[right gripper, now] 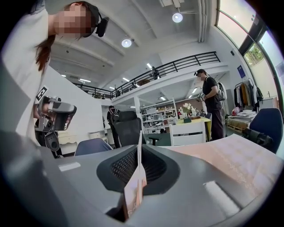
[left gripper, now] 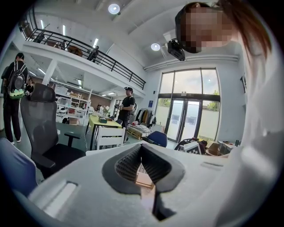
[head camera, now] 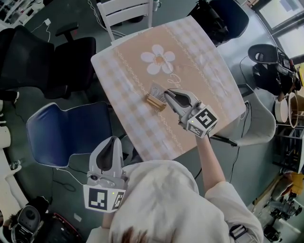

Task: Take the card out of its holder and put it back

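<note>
Card (right gripper: 134,190) in right gripper (head camera: 167,94)

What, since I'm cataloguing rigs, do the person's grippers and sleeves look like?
The left gripper and right gripper are pale grey moulded shells with dark grey ribbed pads inside. Each carries a white cube with black square markers. The person wears a white short-sleeved top.

Head view: high over the table (head camera: 204,66), facing steeply down, whole top in frame. Left gripper view: low, just off the table's near corner, facing level across it. Right gripper view: close above the table, facing across it, left gripper (right gripper: 71,116) at frame left. Shared throughout: table, white chair (head camera: 126,12).
</note>
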Action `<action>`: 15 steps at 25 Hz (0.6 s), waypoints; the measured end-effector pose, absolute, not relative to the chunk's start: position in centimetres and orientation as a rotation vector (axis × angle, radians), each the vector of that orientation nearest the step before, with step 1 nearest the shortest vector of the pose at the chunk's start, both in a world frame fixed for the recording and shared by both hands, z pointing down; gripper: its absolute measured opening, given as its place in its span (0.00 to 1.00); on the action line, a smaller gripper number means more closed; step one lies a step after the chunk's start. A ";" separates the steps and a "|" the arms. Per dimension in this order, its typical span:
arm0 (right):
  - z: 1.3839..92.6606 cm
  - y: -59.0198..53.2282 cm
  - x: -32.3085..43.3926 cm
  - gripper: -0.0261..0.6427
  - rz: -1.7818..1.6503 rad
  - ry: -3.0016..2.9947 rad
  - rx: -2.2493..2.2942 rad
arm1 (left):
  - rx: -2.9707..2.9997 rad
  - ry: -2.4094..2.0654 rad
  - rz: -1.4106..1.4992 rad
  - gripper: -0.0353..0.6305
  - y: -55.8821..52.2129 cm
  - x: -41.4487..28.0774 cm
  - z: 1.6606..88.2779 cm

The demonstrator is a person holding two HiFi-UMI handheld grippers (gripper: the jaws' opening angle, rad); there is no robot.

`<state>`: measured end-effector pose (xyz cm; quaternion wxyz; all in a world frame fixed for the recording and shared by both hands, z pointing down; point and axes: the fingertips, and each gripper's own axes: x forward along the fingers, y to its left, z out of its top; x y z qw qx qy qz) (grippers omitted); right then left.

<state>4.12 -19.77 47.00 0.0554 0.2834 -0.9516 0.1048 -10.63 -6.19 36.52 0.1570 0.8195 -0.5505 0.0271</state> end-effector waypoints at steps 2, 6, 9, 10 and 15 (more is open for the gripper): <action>47.6 -19.7 4.1 0.07 0.325 -2.877 0.853 | 2.342 -1.579 0.079 0.05 -6.2 -10.7 36.5; 47.9 -19.7 4.1 0.07 0.331 -2.869 0.841 | 2.335 -1.588 0.080 0.05 -6.3 -10.8 36.5; 48.0 -19.8 4.3 0.07 0.333 -2.868 0.845 | 2.336 -1.586 0.076 0.05 -6.3 -10.8 36.5; 48.0 -19.8 4.3 0.07 0.332 -2.867 0.846 | 2.336 -1.586 0.075 0.05 -6.3 -10.8 36.5; 47.8 -19.7 4.4 0.07 0.329 -2.860 0.842 | 2.338 -1.583 0.070 0.05 -6.3 -10.7 36.5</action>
